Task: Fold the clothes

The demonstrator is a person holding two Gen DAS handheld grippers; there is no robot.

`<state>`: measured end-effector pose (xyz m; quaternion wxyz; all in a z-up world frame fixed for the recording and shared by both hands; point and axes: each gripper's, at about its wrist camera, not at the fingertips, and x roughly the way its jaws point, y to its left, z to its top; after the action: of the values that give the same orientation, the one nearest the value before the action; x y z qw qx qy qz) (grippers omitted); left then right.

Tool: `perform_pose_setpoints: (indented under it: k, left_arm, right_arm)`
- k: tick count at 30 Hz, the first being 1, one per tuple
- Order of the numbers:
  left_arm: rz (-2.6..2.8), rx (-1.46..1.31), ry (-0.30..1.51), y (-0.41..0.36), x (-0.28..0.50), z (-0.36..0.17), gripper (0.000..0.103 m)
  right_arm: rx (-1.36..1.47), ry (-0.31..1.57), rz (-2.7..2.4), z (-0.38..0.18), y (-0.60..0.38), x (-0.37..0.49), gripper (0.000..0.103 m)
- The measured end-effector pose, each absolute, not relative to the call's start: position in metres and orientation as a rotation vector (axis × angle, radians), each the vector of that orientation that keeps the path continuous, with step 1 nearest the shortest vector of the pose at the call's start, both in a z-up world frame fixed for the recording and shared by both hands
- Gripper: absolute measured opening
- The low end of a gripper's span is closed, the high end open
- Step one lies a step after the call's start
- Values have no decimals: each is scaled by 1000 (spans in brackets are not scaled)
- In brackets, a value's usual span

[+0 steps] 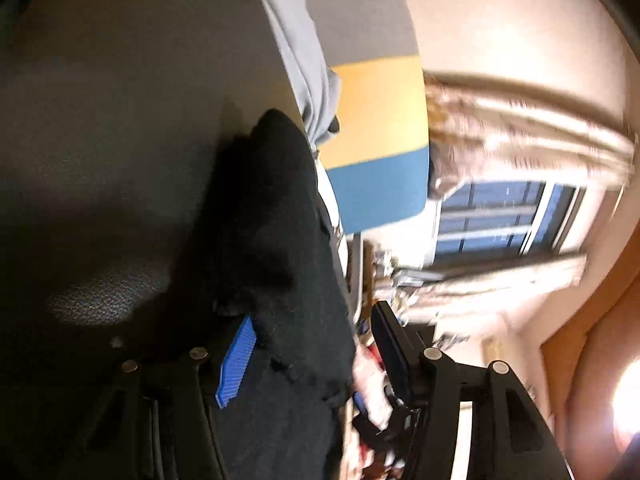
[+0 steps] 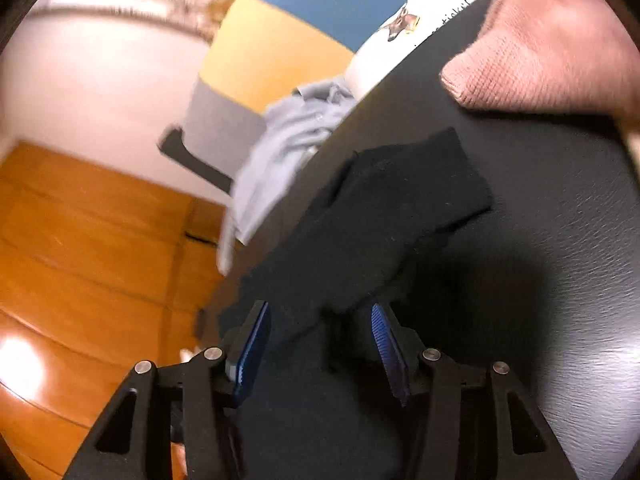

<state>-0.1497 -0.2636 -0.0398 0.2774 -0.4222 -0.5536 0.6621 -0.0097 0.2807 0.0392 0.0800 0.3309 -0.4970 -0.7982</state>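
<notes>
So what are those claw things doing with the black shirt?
A person is working two hand-held grippers to fold clothes on a dark table. Both are at the black garment. The right gripper has its jaws apart with black cloth lying between them. The left gripper also has cloth between wide jaws. A light grey garment hangs over the table's edge, and a pink knit piece lies farther back. The black one looks bunched, not neatly folded.
</notes>
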Motion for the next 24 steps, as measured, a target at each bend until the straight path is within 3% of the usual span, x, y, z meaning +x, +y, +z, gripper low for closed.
perform_pose_setpoints:
  k: [3, 8, 12, 14, 18, 19, 21, 22, 24]
  left_arm:
    - [1765, -1143, -1533, -263, -153, -44, 59]
    - [1822, -1243, -1460, -247, -161, -37, 55]
    - [1840, -1267, -1436, -256, -156, -41, 39]
    - [1845, -1264, -1437, -257, -155, -45, 23]
    - [1849, -1245, -1433, -257, -154, -46, 8]
    - [1848, -1233, -1441, -258, -154, -45, 4]
    - [1854, -1217, -1448, -260, -155, -44, 4]
    - [1857, -1211, -1449, -263, -154, -44, 4]
    - [1869, -1180, -1439, -270, -152, -40, 4]
  right_arm:
    - [957, -1570, -2397, 34, 278, -21, 55]
    - [990, -1728, -2396, 13, 273, -32, 52]
    - [925, -1809, -2431, 20, 265, -18, 52]
    - [934, -1821, -2420, 18, 263, -10, 52]
    - [933, -1800, -2467, 16, 268, -23, 49]
    - [939, -1773, -2497, 17, 266, -28, 46]
    - [969, -1677, -2582, 21, 264, -42, 26]
    - [975, -1626, -2611, 25, 263, -46, 7]
    - [943, -1528, -2651, 39, 257, -45, 6]
